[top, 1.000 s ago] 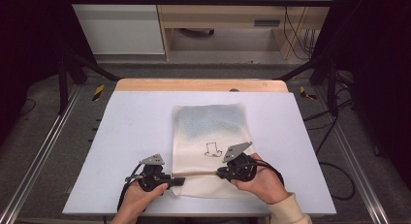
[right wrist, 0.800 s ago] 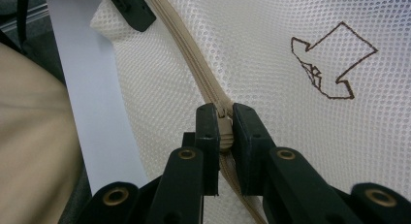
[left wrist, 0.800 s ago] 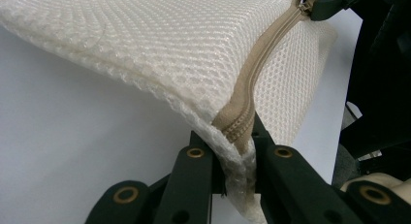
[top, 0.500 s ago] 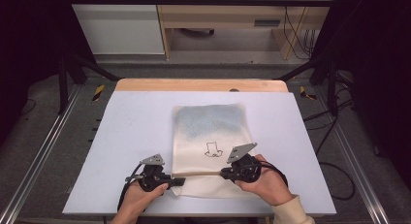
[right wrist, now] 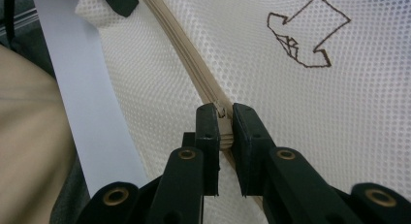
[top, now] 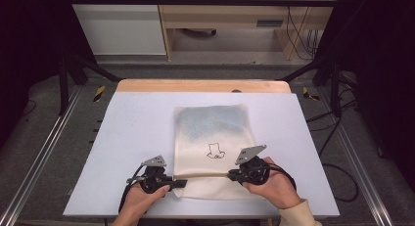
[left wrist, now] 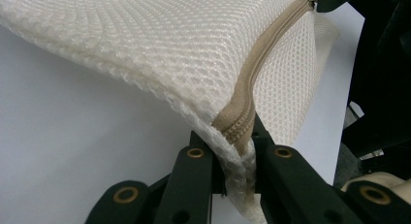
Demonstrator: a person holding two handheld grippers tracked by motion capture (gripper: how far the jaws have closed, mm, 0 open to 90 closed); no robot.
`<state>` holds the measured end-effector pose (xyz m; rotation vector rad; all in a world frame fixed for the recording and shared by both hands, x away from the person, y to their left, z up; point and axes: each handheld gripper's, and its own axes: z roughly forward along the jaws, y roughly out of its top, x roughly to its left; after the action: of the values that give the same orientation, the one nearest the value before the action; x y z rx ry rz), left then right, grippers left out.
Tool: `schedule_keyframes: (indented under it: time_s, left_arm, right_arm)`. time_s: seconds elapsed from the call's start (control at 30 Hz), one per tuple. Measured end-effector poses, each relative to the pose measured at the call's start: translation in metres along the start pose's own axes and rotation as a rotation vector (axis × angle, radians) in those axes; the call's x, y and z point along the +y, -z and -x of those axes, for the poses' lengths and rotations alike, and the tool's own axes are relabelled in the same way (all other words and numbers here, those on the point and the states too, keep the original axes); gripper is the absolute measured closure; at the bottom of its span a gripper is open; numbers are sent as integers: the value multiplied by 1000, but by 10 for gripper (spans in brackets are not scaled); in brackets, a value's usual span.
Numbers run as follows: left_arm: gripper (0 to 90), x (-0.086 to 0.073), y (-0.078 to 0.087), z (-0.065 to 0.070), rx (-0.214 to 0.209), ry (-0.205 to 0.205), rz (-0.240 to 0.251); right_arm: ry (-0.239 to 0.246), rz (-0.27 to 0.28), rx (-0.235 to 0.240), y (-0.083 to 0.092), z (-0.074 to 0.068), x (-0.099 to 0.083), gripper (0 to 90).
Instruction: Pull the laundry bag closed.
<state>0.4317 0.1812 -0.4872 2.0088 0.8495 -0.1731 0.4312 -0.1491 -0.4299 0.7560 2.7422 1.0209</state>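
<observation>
Mesh bag (top: 214, 138) unmoved, right hand-held gripper (top: 233, 175) barely shifted

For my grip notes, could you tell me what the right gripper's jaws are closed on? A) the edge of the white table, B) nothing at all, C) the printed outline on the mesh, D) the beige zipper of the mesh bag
D: in the right gripper view the right gripper has its jaws pinched on the beige zipper that runs across the cream mesh bag.

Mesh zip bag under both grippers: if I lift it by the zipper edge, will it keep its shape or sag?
The mesh bag will probably sag: in the left gripper view its fabric already bunches and folds where the left gripper pinches it. It looks light, being thin open netting lying flat. The zipper, clamped by the right gripper, seems the firmest line, yet it curves too.
</observation>
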Motion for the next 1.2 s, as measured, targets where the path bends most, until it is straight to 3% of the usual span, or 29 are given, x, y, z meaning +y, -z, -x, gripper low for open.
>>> schedule_keyframes:
  time_s: [0.53,1.2]
  left_arm:
    - [845,0,-1,0,2,2,-2]
    - [845,0,-1,0,4,0,-5]
  right_arm:
    - [-40,11,-26,10,4,-17,820]
    - [-44,13,-33,12,5,-24,820]
